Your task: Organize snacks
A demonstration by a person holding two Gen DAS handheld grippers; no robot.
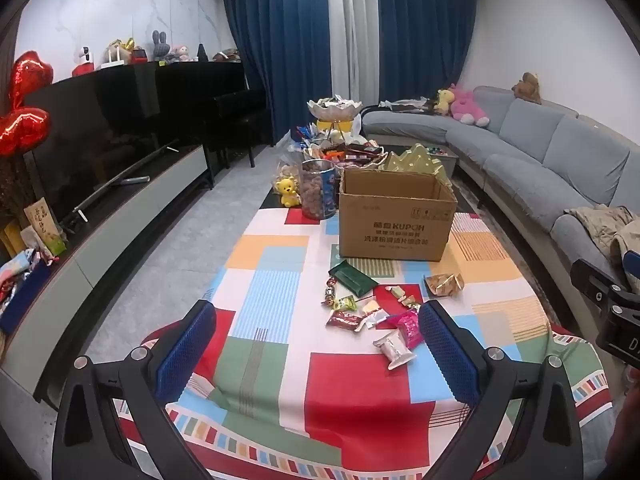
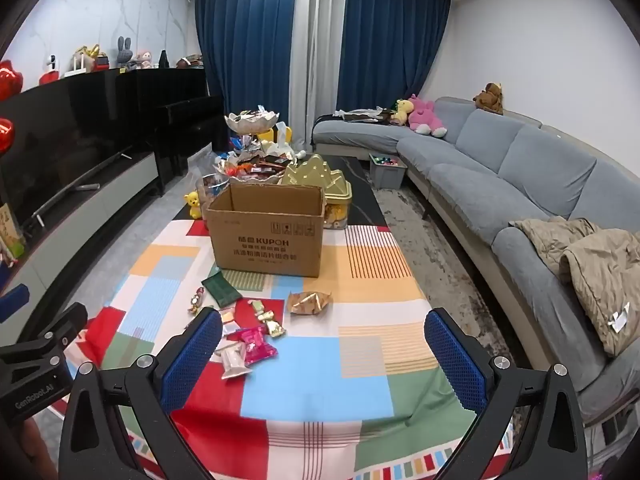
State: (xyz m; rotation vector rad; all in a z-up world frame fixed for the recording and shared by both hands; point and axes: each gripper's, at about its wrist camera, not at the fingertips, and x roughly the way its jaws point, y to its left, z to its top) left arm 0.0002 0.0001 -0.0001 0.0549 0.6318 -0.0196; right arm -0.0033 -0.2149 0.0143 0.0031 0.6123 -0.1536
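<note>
item: loose wrapped snacks [image 1: 372,312], before my open brown cardboard box [image 1: 396,216]. my left gripper [image 1: 316,344] and right gripper [image 2: 324,352]: wide, empty. step: first pick; next, likely close on one.

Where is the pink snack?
In both views the pink snack lies on the tablecloth, at the near end of the snack pile, beside a white packet, in front of the box.

We hold the black left gripper [image 1: 316,344] and black right gripper [image 2: 324,354] level, blue-padded jaws spread wide, gripping nothing.
</note>
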